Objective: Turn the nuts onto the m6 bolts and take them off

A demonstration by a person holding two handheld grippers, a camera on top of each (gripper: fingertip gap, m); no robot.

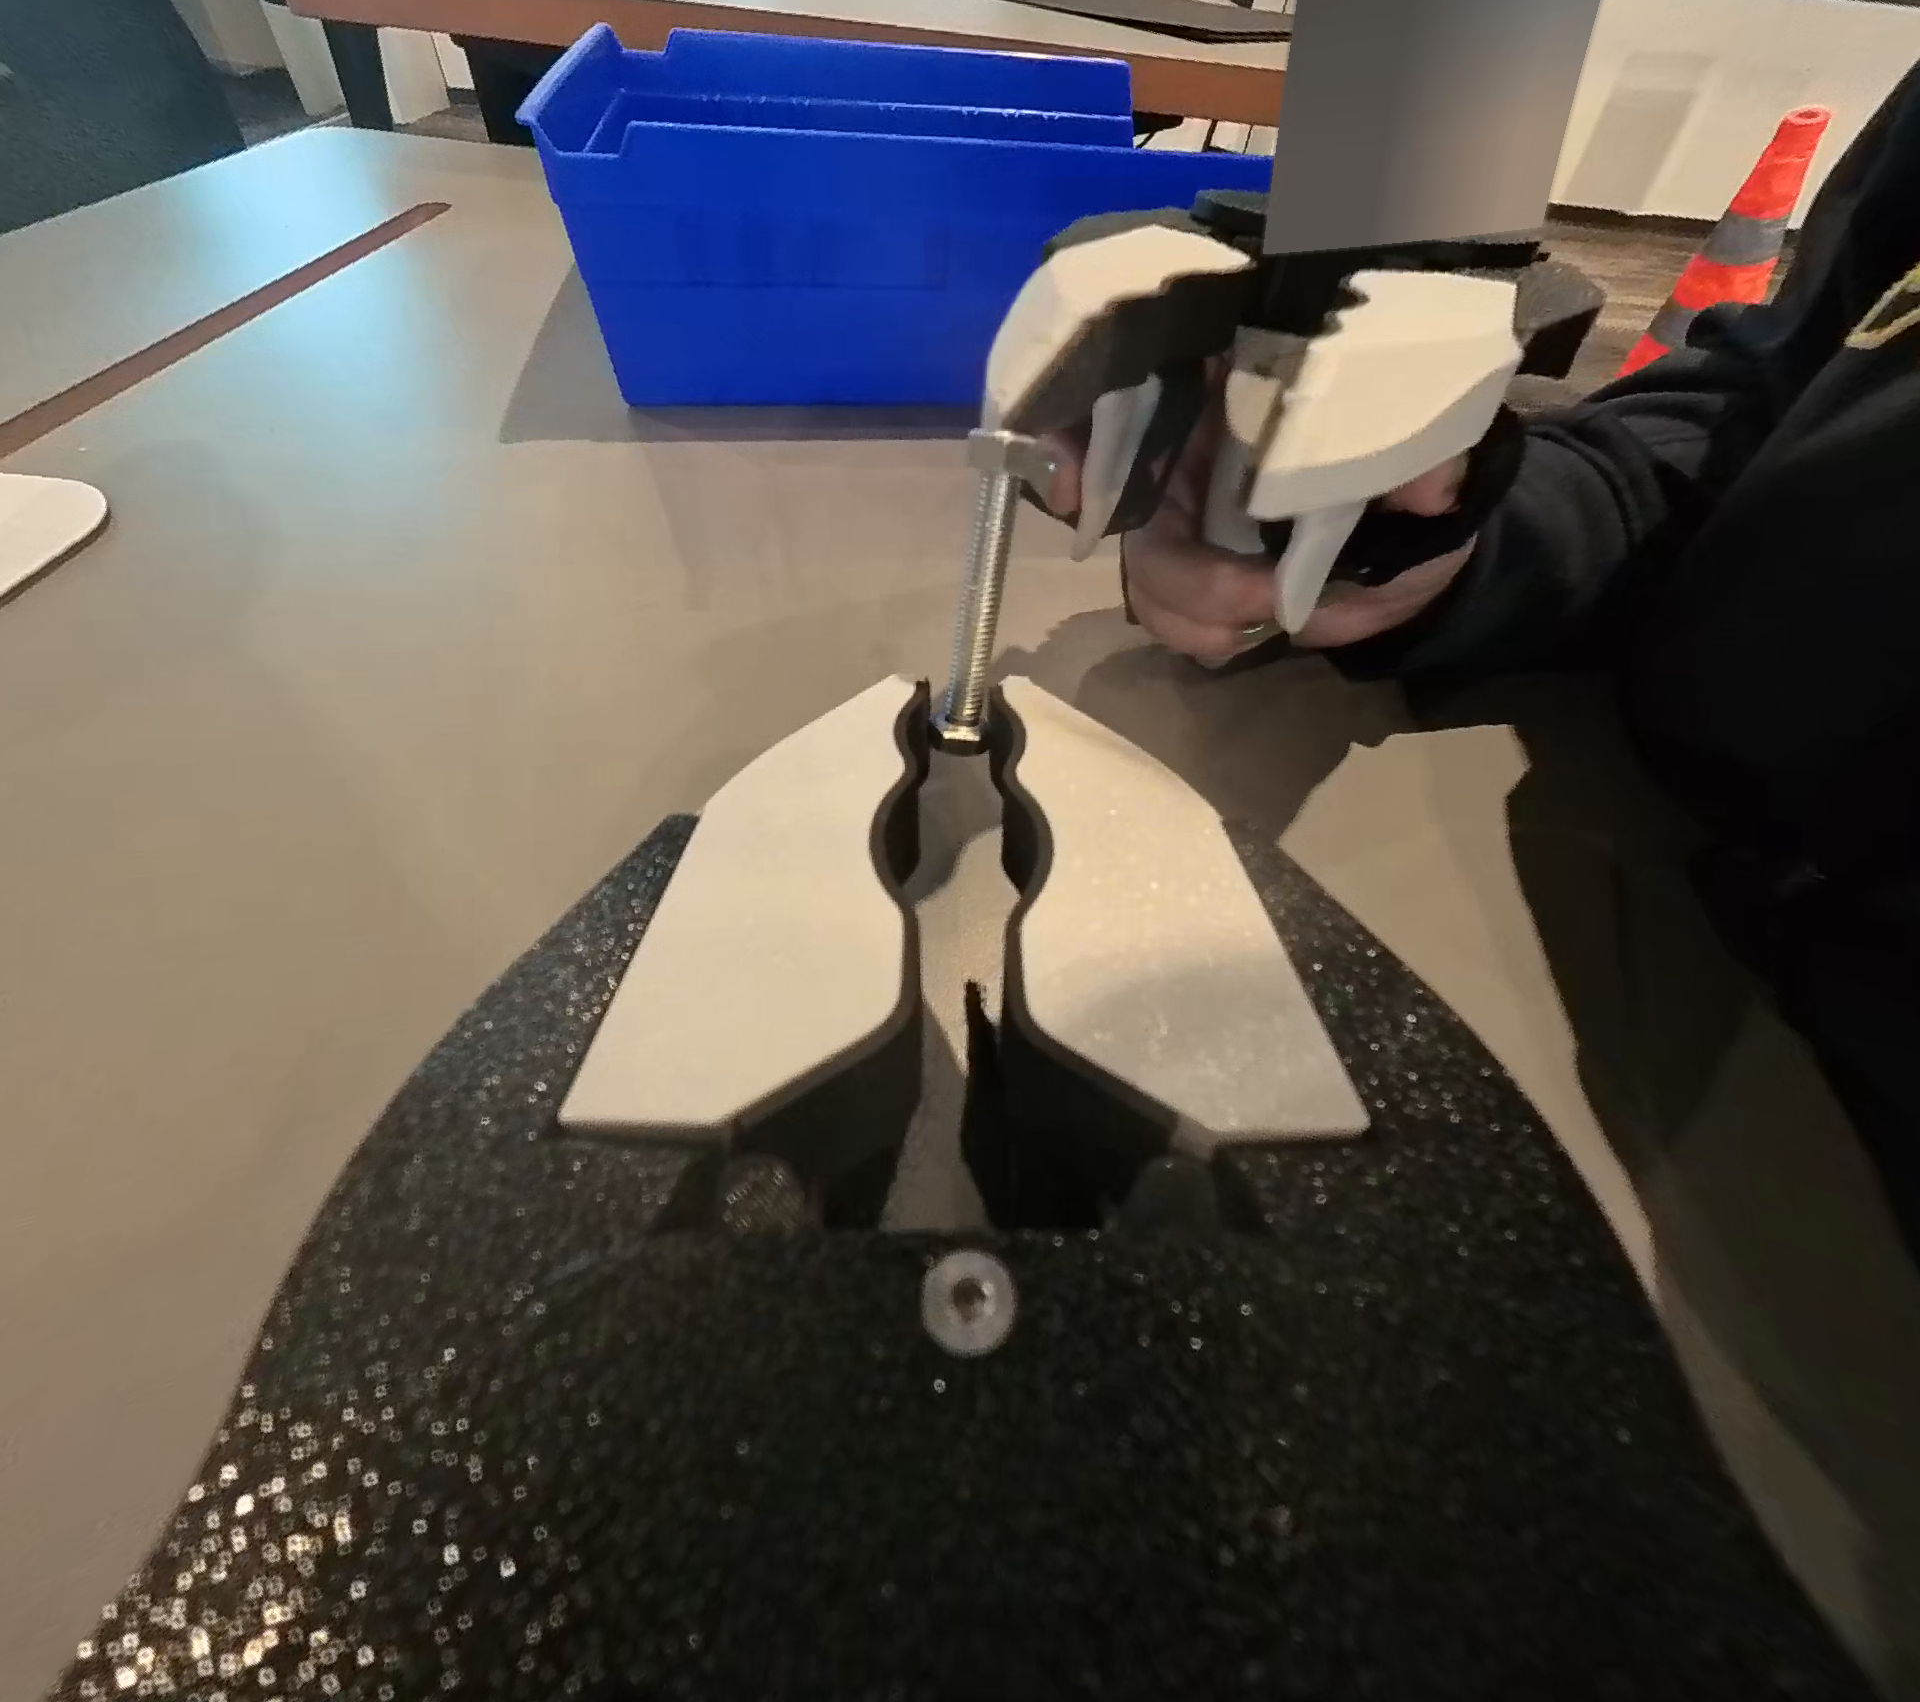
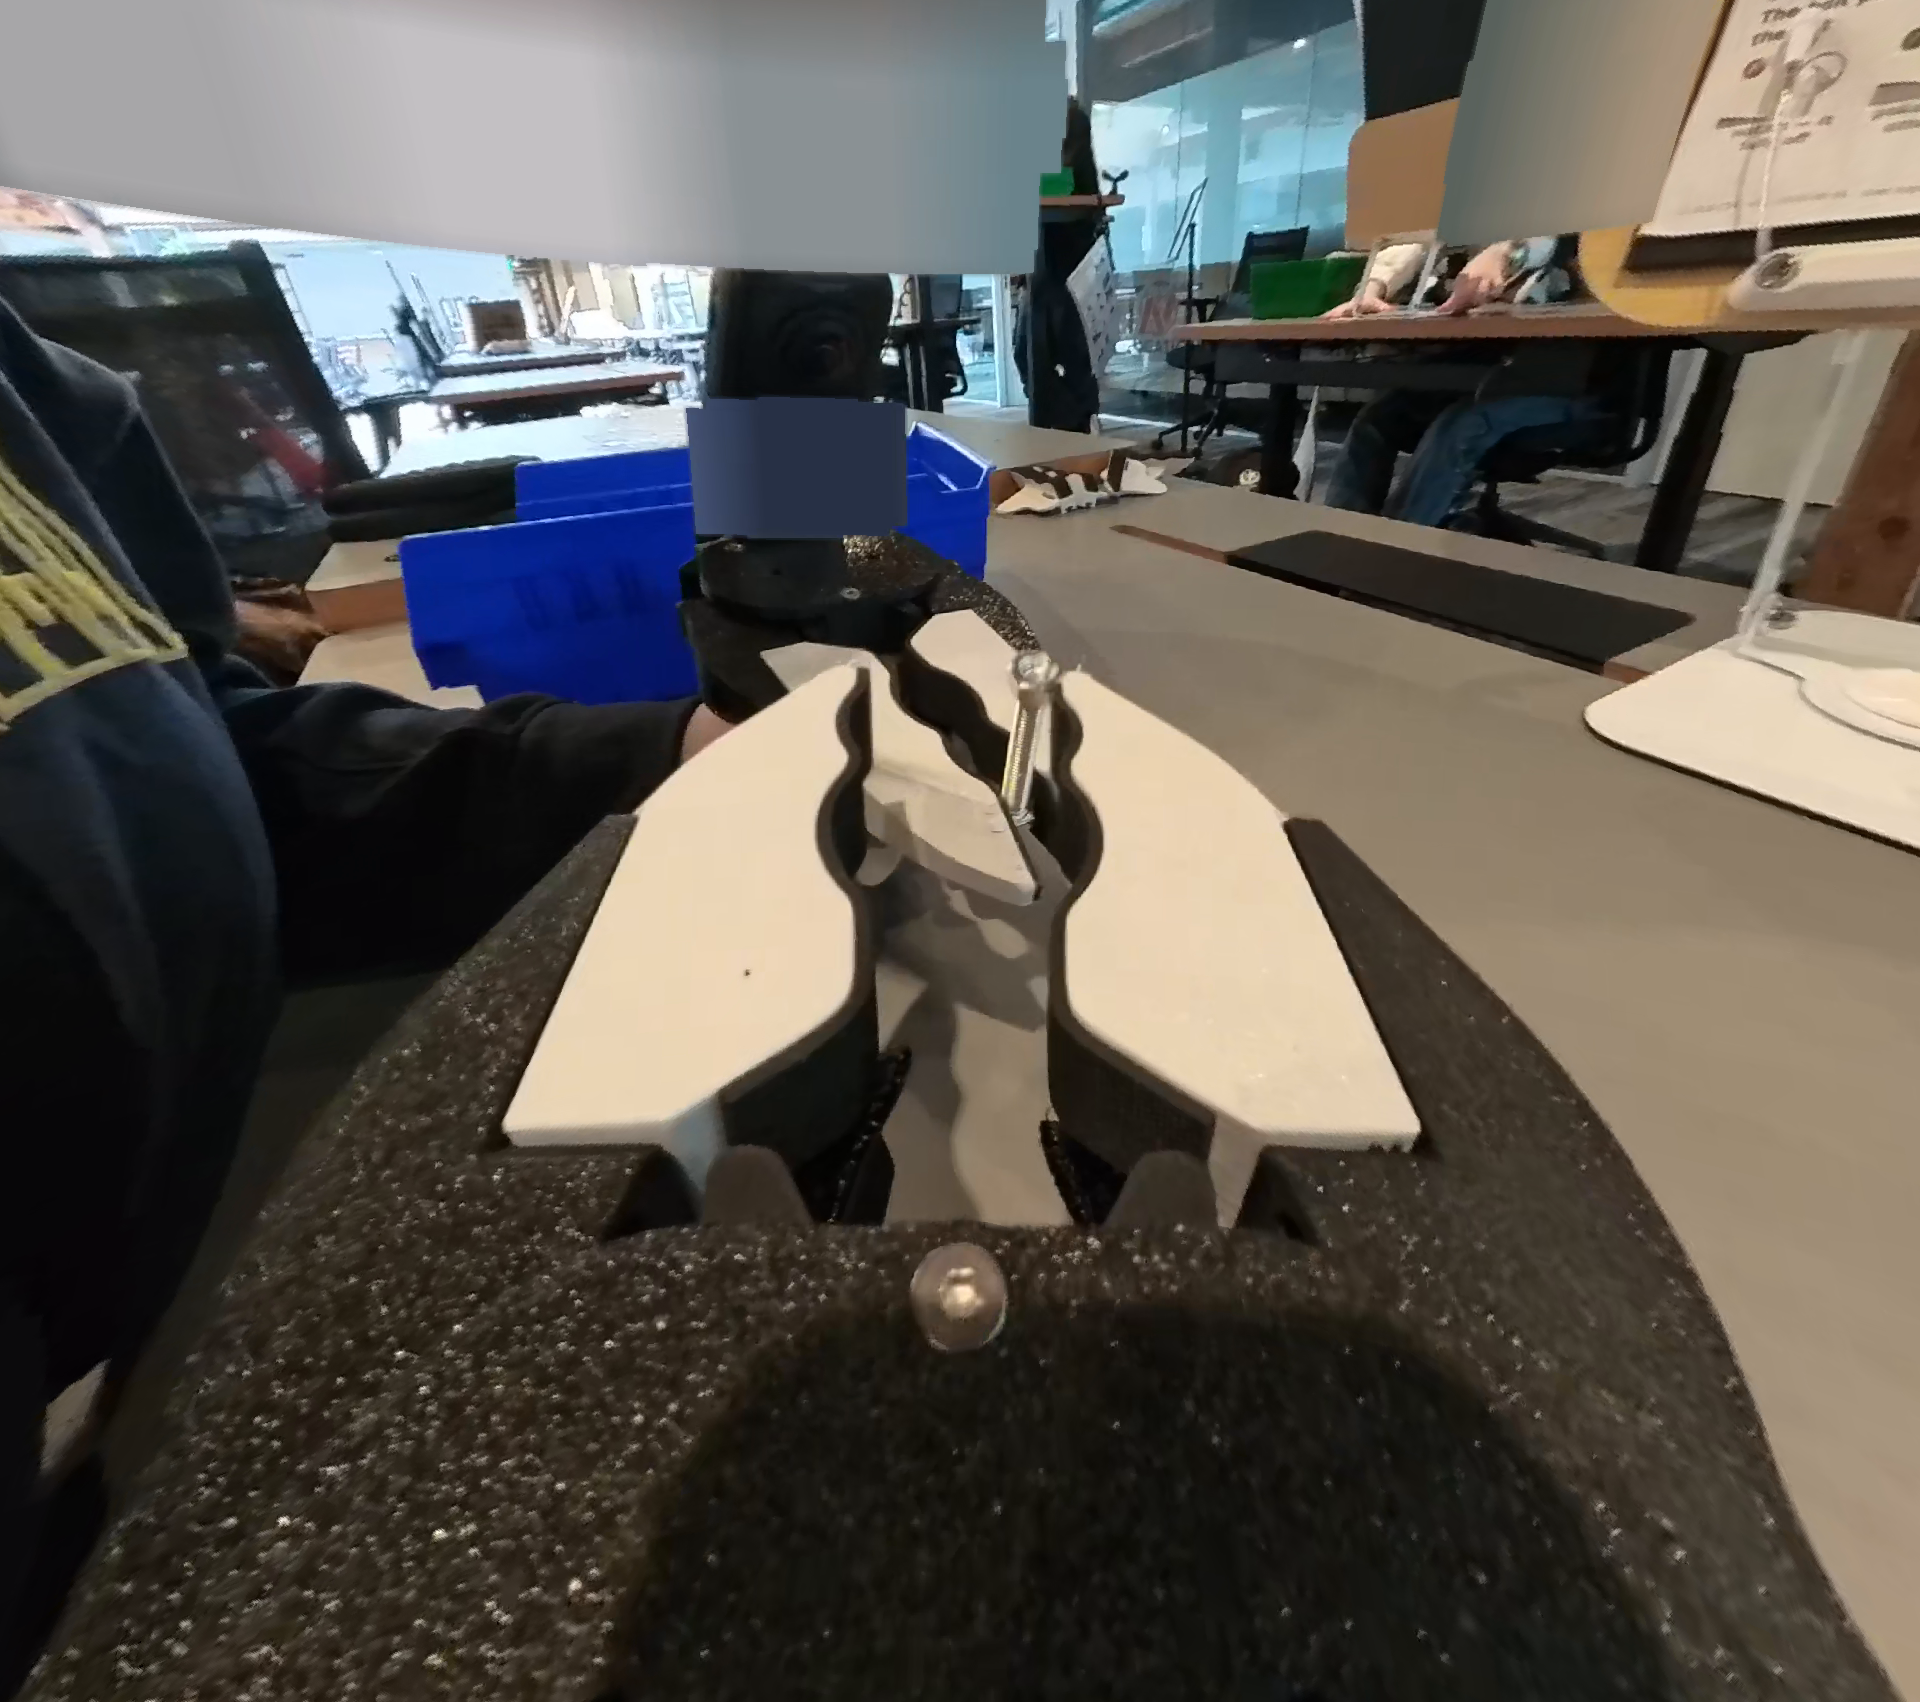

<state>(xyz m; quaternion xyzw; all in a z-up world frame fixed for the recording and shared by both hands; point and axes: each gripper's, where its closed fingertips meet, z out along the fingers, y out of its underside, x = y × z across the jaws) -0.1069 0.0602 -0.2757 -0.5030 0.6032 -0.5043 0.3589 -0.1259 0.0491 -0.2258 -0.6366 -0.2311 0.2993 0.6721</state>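
On a grey office table (image 1: pixel 312 592) with a blue bin (image 1: pixel 831 239) behind, the left gripper (image 1: pixel 961 717) pinches the nut (image 1: pixel 958 733) on an upright bolt (image 1: pixel 987 582); the right gripper (image 1: pixel 1184 509) stands spread beside the bolt head.

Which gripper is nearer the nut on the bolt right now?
Left. The left gripper has its jaws closed around the nut at the bolt's lower end. The right gripper is at the opposite end, its jaws open beside the bolt head.
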